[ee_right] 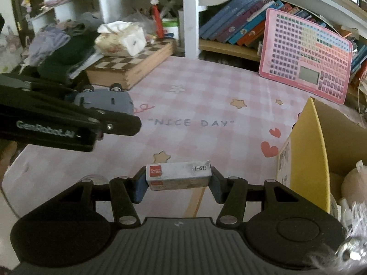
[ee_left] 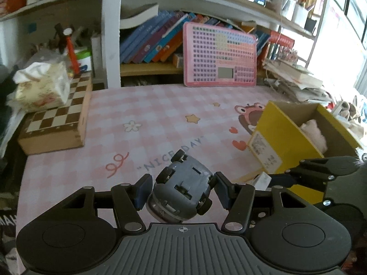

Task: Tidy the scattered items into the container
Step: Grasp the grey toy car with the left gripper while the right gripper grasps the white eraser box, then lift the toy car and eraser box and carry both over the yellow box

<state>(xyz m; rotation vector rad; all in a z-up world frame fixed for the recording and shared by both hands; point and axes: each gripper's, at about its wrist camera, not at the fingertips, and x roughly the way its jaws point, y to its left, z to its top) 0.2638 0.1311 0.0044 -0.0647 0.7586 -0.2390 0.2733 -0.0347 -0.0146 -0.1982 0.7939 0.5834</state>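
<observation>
Both tools are loaded: the left tool [ee_left: 182,189] pinches an upturned grey toy car [ee_left: 182,190], the right tool [ee_right: 177,183] a white staple box [ee_right: 178,176]. Neither is yet inside the yellow cardboard box [ee_left: 275,123] at right, where a plush already lies.

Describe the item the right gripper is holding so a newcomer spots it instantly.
Start at the yellow cardboard box on the pink checked mat. Just left of it, the right gripper clamps a small white staple box, unique for its red corner label.
</observation>
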